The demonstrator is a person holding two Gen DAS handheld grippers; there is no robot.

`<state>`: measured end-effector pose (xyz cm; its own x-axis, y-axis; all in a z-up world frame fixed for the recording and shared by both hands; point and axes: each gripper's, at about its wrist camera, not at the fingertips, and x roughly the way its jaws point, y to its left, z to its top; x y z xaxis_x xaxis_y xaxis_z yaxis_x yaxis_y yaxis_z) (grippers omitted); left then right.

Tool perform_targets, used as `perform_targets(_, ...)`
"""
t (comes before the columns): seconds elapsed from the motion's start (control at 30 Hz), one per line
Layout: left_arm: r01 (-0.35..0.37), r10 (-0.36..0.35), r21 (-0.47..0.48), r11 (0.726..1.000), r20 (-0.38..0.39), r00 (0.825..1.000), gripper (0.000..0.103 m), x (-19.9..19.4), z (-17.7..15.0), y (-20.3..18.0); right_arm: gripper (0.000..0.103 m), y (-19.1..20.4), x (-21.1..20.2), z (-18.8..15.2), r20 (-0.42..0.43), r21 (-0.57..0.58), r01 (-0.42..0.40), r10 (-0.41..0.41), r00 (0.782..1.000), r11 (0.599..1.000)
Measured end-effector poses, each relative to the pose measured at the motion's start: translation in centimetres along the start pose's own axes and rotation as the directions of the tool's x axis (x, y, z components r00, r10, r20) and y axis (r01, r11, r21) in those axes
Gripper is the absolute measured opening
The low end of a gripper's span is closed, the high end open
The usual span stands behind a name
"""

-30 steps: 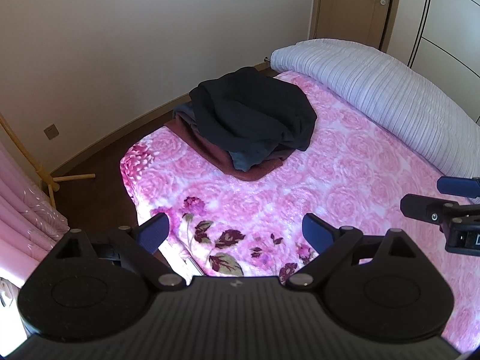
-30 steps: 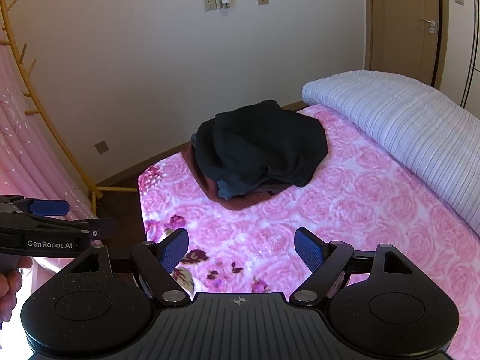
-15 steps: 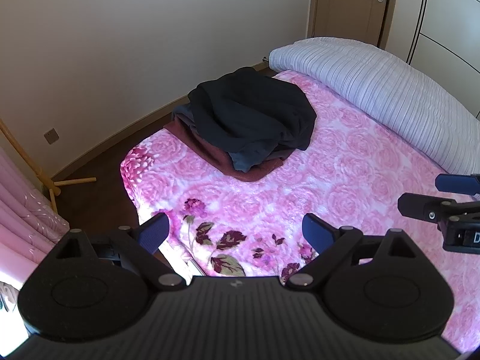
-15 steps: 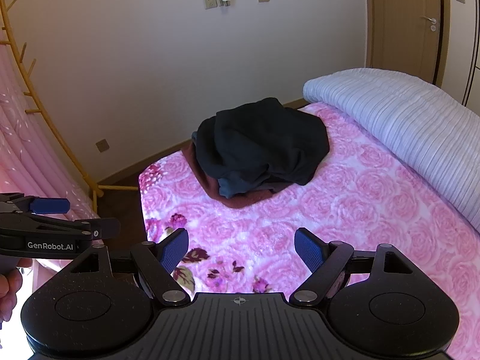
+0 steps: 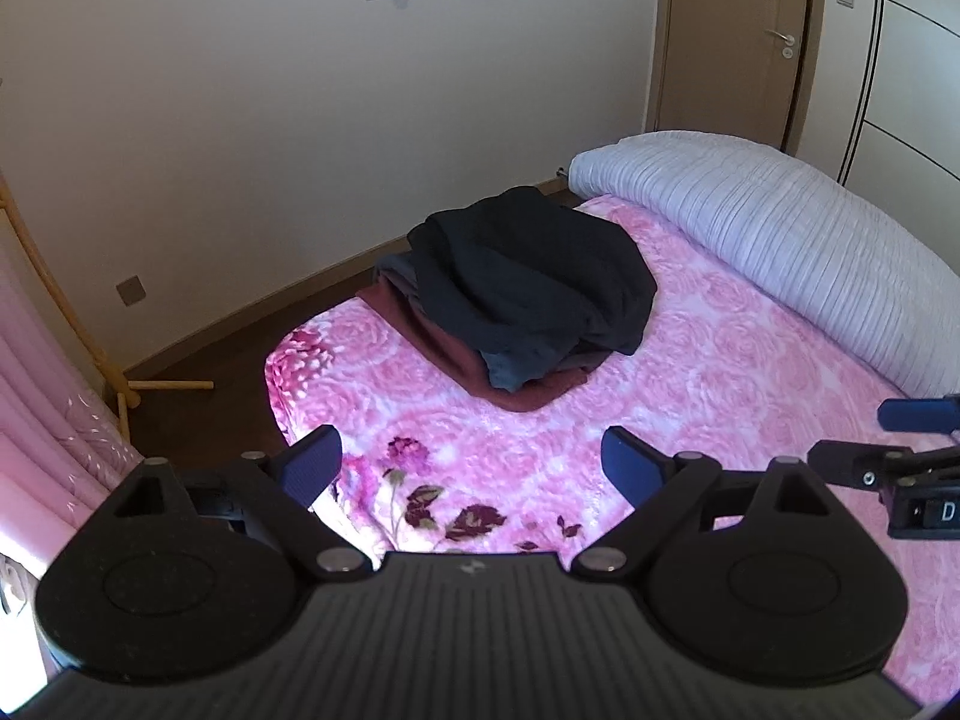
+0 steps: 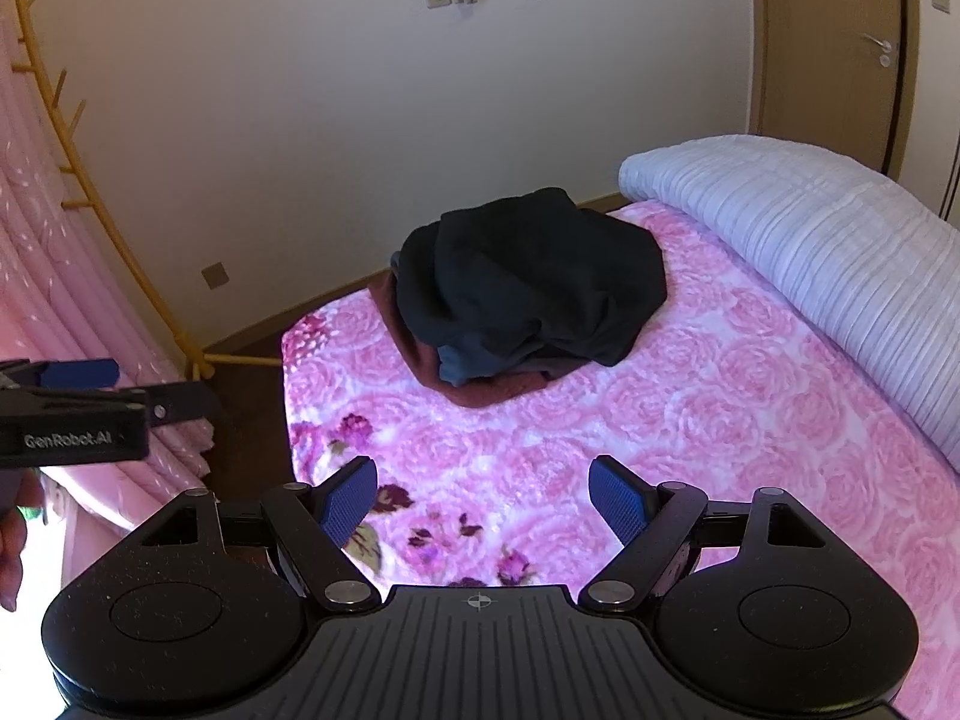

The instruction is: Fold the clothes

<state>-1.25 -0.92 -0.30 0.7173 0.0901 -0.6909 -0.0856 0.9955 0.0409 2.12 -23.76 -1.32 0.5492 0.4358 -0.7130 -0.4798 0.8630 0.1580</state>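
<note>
A heap of clothes (image 5: 528, 282) (image 6: 528, 294) lies on the pink rose-patterned bed (image 5: 690, 420) (image 6: 690, 420), near its far corner by the wall. A rumpled black garment is on top, a grey-blue piece (image 5: 510, 369) and a dark red one (image 5: 456, 354) show underneath. My left gripper (image 5: 474, 465) is open, empty, well short of the heap above the near part of the bed. My right gripper (image 6: 486, 489) is open and empty too, at about the same distance. Each gripper shows at the edge of the other's view.
A rolled white striped quilt (image 5: 780, 240) (image 6: 828, 240) lies along the right side of the bed. Pink curtains (image 6: 54, 252) and a yellow wooden rack (image 6: 120, 240) stand at the left. Dark floor (image 5: 210, 372) runs between bed and wall; a door (image 5: 732, 42) is at the back.
Both views have tilted up slightly, showing more of the wall and door. Both grippers stay open and the heap has not moved.
</note>
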Motion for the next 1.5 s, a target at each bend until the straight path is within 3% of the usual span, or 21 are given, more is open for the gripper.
perform_targets(0.2,0.007,-0.009,0.055,0.998,0.041,0.999,0.092,0.8,-0.9,0.2,0.081,-1.3,1.5,-0.4,-0.002,-0.141,0.007,-0.007,1.000,0.990)
perform_targets(0.3,-0.003,-0.003,0.160,0.987,0.036,0.999,0.092,3.0,-0.9,0.2,0.081,-1.9,3.0,-0.3,-0.008,-0.183,0.010,-0.011,1.000,0.983)
perform_targets(0.4,0.004,-0.013,0.295,0.955,0.030,0.999,0.092,6.2,-0.7,0.1,0.081,-2.2,5.2,0.3,-0.013,-0.235,0.006,-0.009,1.000,0.972)
perform_targets(0.5,0.006,-0.039,0.463,0.886,0.061,0.997,0.092,10.6,-0.1,0.1,0.081,-2.4,8.3,1.4,-0.025,-0.299,0.015,-0.024,0.999,0.954)
perform_targets(0.53,0.014,-0.058,0.519,0.855,0.069,0.996,0.092,12.2,0.0,0.1,0.081,-2.5,9.6,1.8,-0.028,-0.315,0.018,-0.028,0.999,0.949)
perform_targets(0.63,0.049,-0.118,0.689,0.723,0.053,0.992,0.092,18.5,0.8,0.1,0.081,-2.6,13.7,3.2,-0.042,-0.358,0.037,-0.056,0.998,0.933)
perform_targets(0.73,0.060,-0.169,0.825,0.562,0.043,0.985,0.092,25.3,1.3,0.0,0.081,-2.8,19.1,4.5,-0.063,-0.438,0.069,-0.107,0.992,0.896)
perform_targets(0.87,0.061,-0.238,0.944,0.325,0.020,0.971,0.091,34.3,1.0,-0.1,0.081,-4.1,27.2,5.6,-0.084,-0.573,0.121,-0.205,0.975,0.810)
perform_targets(0.97,0.018,-0.280,0.983,0.184,0.035,0.959,0.091,38.7,1.0,-0.4,0.081,-5.7,33.3,5.8,-0.100,-0.649,0.127,-0.250,0.963,0.750)
perform_targets(1.0,0.012,-0.293,0.988,0.152,0.033,0.956,0.089,39.7,1.1,-0.4,0.081,-6.1,35.0,5.6,-0.101,-0.679,0.128,-0.265,0.959,0.723)
perform_targets(1.07,0.016,-0.313,0.996,0.091,0.013,0.950,0.074,41.3,1.3,-0.4,0.081,-6.8,38.4,5.1,-0.092,-0.748,0.125,-0.288,0.953,0.652)
perform_targets(1.1,0.028,-0.317,0.997,0.074,-0.004,0.949,0.066,41.7,1.5,-0.5,0.081,-7.2,39.9,4.8,-0.085,-0.783,0.118,-0.293,0.952,0.610)
perform_targets(1.17,0.058,-0.325,0.993,0.102,-0.022,0.945,0.037,41.8,2.6,-0.2,0.081,-7.8,42.9,4.2,-0.083,-0.845,0.088,-0.292,0.953,0.527)
perform_targets(1.27,0.105,-0.345,0.966,0.237,-0.017,0.938,0.015,40.9,5.3,0.5,0.079,-8.3,45.5,4.2,-0.080,-0.883,0.049,-0.253,0.964,0.467)
perform_targets(1.3,0.120,-0.350,0.956,0.267,-0.019,0.936,0.013,40.8,6.1,0.7,0.069,-8.6,46.0,4.4,-0.076,-0.887,0.040,-0.230,0.970,0.461)
perform_targets(1.33,0.134,-0.355,0.946,0.294,-0.022,0.935,0.011,40.7,6.9,0.9,0.042,-9.0,46.1,5.0,-0.078,-0.877,0.036,-0.216,0.973,0.479)
perform_targets(1.4,0.148,-0.366,0.933,0.328,-0.019,0.931,0.006,40.5,8.8,1.2,0.015,-10.0,45.8,6.6,-0.086,-0.842,0.035,-0.197,0.977,0.539)
perform_targets(1.5,0.148,-0.391,0.913,0.379,0.013,0.920,0.006,39.9,12.8,1.2,0.006,-12.1,44.3,9.7,-0.050,-0.776,0.090,-0.203,0.978,0.624)
